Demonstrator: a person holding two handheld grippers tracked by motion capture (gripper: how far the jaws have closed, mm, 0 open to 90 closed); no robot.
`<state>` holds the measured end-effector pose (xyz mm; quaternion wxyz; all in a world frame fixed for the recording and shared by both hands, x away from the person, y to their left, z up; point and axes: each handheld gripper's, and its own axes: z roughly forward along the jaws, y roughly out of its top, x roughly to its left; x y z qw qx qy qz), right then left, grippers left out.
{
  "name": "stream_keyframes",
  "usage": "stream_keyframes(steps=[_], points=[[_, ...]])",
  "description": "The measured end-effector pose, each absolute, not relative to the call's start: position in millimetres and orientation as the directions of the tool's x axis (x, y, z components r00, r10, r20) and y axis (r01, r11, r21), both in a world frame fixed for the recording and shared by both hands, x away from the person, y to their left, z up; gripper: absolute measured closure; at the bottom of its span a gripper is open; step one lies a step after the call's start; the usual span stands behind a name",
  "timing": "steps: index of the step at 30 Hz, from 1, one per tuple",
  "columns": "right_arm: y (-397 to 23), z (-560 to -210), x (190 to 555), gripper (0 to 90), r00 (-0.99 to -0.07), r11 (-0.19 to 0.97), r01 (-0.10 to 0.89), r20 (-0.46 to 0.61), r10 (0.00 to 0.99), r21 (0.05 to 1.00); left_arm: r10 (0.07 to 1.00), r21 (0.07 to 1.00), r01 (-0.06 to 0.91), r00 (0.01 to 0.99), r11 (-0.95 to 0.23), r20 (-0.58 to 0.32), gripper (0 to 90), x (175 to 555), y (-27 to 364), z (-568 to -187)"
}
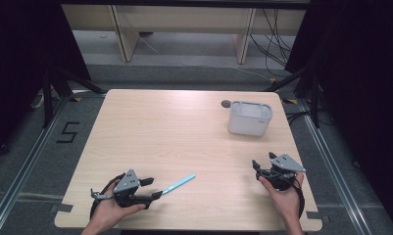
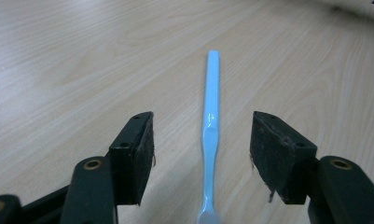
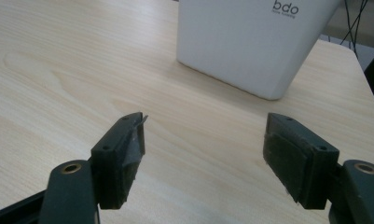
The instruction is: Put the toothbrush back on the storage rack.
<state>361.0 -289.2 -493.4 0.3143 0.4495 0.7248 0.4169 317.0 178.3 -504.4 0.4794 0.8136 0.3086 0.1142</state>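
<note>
A pale wood-grain worktop (image 1: 184, 132) stands on a grey floor between dark curtains, with light wooden furniture legs and loose cables at the far wall. Nearest the person, at the front edge, the left gripper (image 1: 154, 188) is held low in the person's left hand (image 1: 110, 208), its jaws spread wide and gripping nothing. Between those jaws lies the slim light-blue plastic toothbrush (image 2: 211, 121), flat on the wood and touching neither pad in the left gripper view. Its long axis runs almost straight along the gripper's line of sight, bristle end close under the camera and handle tip pointing away; in the high view the brush slants up and to the right from the gripper toward the middle of the worktop. The left hand is by far the nearer one, so a pinch on the handle looks like the coming move, and it would call for the jaws to close across the narrow shaft. At the front right, well apart from the brush, the right gripper (image 1: 263, 168) also stands wide open and empty, facing a white plastic rectangular container (image 3: 254, 44) farther back. Beyond that container a small dark round object (image 1: 226, 103) rests near the far edge.
</note>
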Motion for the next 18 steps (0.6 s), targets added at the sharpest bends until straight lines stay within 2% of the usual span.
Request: stream_keyframes(steps=[3, 8, 10, 11, 12, 15, 18], points=[[-288.2, -490.9, 361.0, 30.4, -0.396, 0.247, 0.382, -0.084, 0.914, 0.891, 0.611, 0.844, 0.404, 0.783, -0.352, -0.12, 40.1, 320.4, 172.6, -493.0], [-288.5, -492.0, 359.6, 31.5, -0.392, 0.241, 0.382, -0.08, 0.916, 0.892, 0.578, 0.802, 0.414, 0.809, -0.431, -0.107, 44.4, 328.8, 160.5, -477.7], [-289.0, -491.1, 359.2, 31.4, -0.389, 0.241, 0.386, -0.079, 0.918, 0.89, 0.555, 0.744, 0.437, 0.825, -0.505, -0.108, 45.3, 334.6, 153.3, -471.3], [-288.8, -490.3, 359.0, 31.4, -0.388, 0.238, 0.388, -0.077, 0.918, 0.89, 0.522, 0.67, 0.449, 0.846, -0.591, -0.107, 46.1, 341.6, 148.3, -467.0], [-288.8, -490.3, 359.0, 31.4, -0.388, 0.238, 0.388, -0.077, 0.918, 0.89, 0.522, 0.67, 0.449, 0.846, -0.591, -0.107, 46.5, 341.6, 148.3, -467.0], [-289.8, -489.6, 359.4, 31.3, -0.393, 0.243, 0.392, -0.078, 0.916, 0.887, 0.467, 0.581, 0.406, 0.883, -0.706, -0.05, 48.9, 352.0, 141.4, -462.6], [-291.6, -490.1, 359.3, 31.3, -0.381, 0.243, 0.407, -0.078, 0.921, 0.881, 0.454, 0.547, 0.39, 0.891, -0.741, -0.02, 51.1, 358.5, 133.2, -461.6]])
